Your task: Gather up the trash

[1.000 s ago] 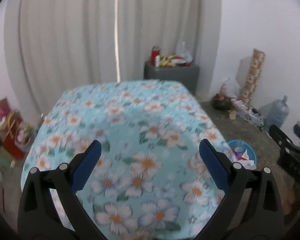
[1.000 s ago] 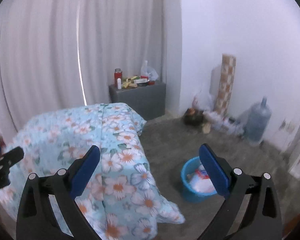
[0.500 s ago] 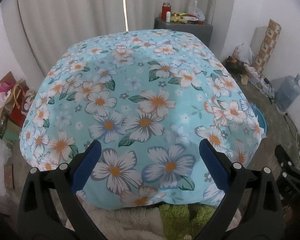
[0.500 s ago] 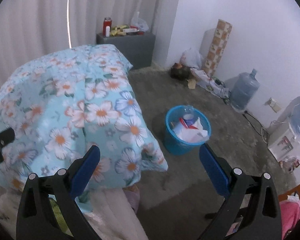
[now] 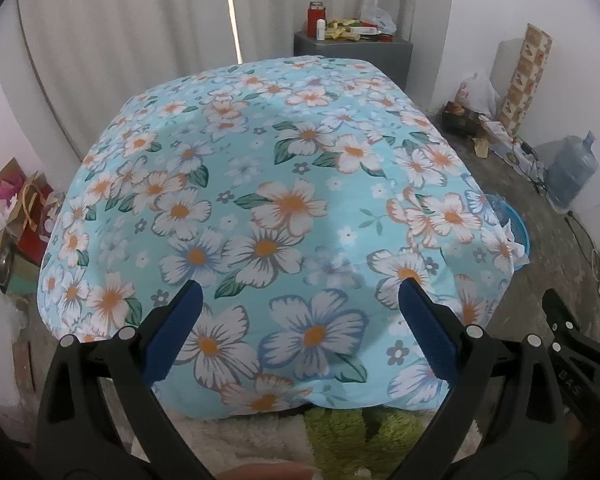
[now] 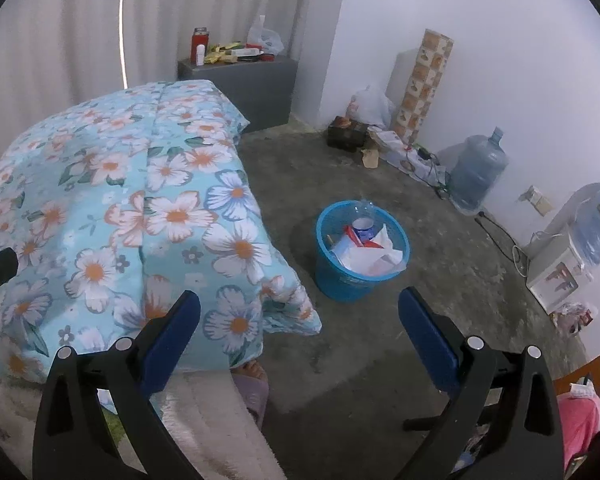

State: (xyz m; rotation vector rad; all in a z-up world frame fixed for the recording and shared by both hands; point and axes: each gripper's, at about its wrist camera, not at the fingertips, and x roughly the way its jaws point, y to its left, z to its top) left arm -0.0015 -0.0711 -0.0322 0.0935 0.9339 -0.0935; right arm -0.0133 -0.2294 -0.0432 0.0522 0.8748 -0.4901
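Left wrist view: the left gripper point(image 5: 296, 304) is hovering with its black arms and blue padded fingers spread wide, gripping nothing. Below and beyond it, a smooth cotton sheet point(image 5: 268, 200) printed with white and orange flowers on pale blue is draping over a rounded bed. A fluffy cream blanket point(image 5: 244, 440) and a shaggy green one point(image 5: 360, 428) are poking out under its near hem. At the far end a boxy grey cabinet point(image 5: 356, 50) is carrying a red jar point(image 5: 315, 18) and yellow packets. The blue bin point(image 5: 518, 232) is peeking out past the sheet's right edge, on the rough concrete floor point(image 5: 512, 184). Part of the right gripper point(image 5: 580, 336) is showing at the near right.

Right wrist view: the right gripper point(image 6: 299, 308) is likewise holding its blue fingers wide apart, empty. The round, ribbed plastic bin point(image 6: 360, 272) is sitting on the floor point(image 6: 440, 280) just right of the bed corner, between and beyond the fingers, holding crumpled white paper point(image 6: 374, 258) and a clear bottle point(image 6: 362, 220). Against the right wall, a translucent water jug point(image 6: 476, 172) is standing near a tall patterned roll point(image 6: 422, 88).
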